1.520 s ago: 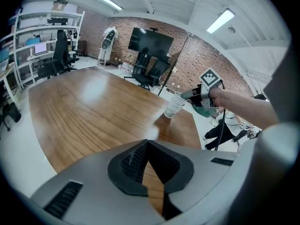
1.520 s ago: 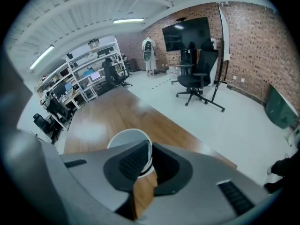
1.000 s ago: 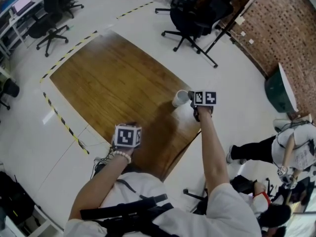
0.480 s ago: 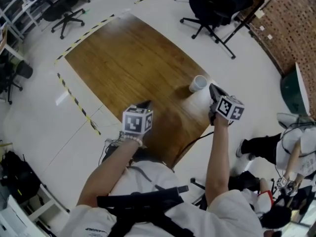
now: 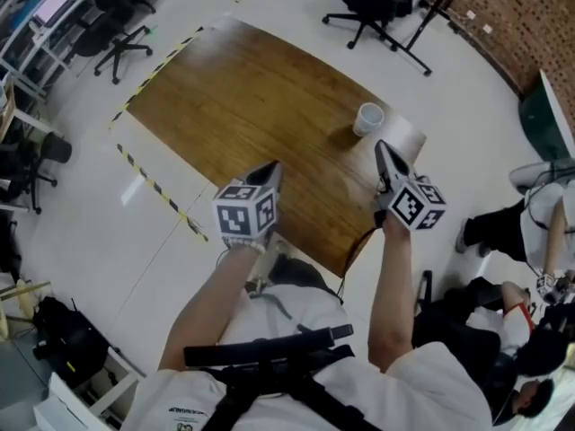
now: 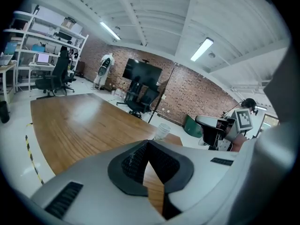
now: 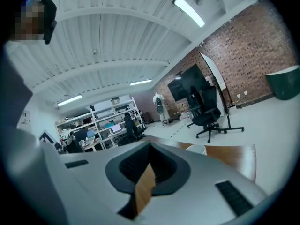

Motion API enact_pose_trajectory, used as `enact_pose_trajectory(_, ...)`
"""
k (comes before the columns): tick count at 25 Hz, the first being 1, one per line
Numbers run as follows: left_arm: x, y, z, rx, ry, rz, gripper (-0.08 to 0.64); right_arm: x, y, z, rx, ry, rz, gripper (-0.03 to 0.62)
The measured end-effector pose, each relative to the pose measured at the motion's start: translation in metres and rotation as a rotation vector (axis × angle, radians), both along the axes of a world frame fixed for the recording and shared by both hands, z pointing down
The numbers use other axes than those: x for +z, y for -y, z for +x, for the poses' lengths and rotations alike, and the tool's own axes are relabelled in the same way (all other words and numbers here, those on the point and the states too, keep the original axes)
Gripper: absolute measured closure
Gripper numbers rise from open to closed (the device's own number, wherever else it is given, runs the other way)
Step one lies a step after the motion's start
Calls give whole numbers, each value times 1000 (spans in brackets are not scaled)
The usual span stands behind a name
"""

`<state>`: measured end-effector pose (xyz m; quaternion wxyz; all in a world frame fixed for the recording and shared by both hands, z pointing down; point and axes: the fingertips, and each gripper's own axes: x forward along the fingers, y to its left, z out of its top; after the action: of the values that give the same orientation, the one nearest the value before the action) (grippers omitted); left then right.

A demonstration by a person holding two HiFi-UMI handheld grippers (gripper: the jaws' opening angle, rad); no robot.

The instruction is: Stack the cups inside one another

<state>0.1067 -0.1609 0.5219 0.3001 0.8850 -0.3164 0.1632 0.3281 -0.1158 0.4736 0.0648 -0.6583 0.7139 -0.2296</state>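
Near far right corner of tabletop [image 5: 243,88]: white tapered cup [image 5: 367,119], upright on glossy wood grain. Left gripper [image 5: 271,166], right gripper [image 5: 381,147]: jaws together, empty.

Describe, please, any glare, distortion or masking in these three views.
Head view: even light, a pale sheen on the wooden table beside the white cup. Left gripper view: strong fisheye bending, a washed-out glare patch on that table. Right gripper view: same bending, a bright ceiling light, a mosaic patch top left.
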Motion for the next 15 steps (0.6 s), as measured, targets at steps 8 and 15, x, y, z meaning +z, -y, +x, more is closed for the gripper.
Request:
enact_pose_trajectory(8,-30,-48,-34,49,-52,41,563,-45,-67,-66,3,46,107,591)
enact_pose_trajectory(15,-31,-109,-68,105,-57,41,563,-61,-141,-138,9,-97,43,591)
